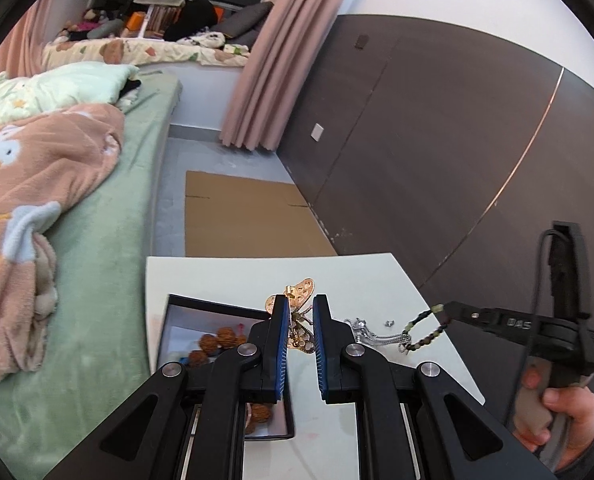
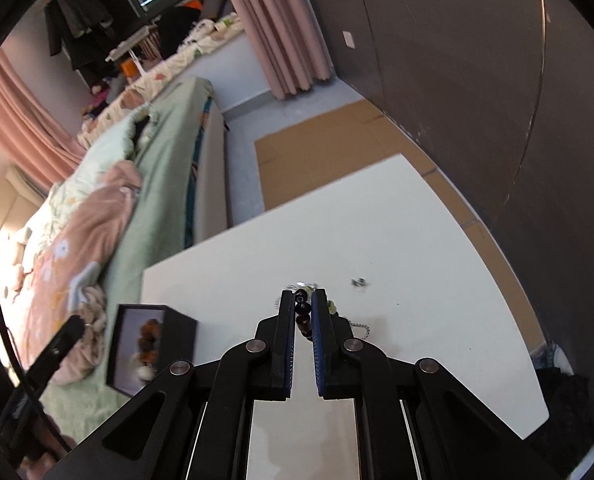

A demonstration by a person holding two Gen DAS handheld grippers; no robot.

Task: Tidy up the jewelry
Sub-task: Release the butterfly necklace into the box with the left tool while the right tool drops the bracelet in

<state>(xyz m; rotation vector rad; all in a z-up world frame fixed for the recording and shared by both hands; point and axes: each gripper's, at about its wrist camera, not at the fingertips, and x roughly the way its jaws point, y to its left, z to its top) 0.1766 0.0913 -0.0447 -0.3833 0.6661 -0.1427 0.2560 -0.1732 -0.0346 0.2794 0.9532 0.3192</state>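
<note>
We've got both tongs loaded right now. Left tongs [image 1: 300, 312] are pinched nearly shut on a gold filigree butterfly brooch [image 1: 297, 316], held up off the white counter [image 1: 225, 276] w/ the wings poking above the blue pads. Right tongs [image 2: 303, 308] are clamped just as tight on a string of dark and pale green beads [image 2: 301, 312]; in the left wrist view its loop dangles from the tips, clear of the counter. The black open jewelry box [image 1: 213, 304] sits at the counter's left edge next to the bed, and it already holds some brown walnut-like beads [image 1: 217, 342], so we reckon part of the sorting is done. Still out: a silver chain piece [image 1: 371, 334] and a small silver bit [image 1: 389, 323] lying on the counter btw the two tongs. We'd say roughly midway, w/ two pieces in hand not yet boxed.
</note>
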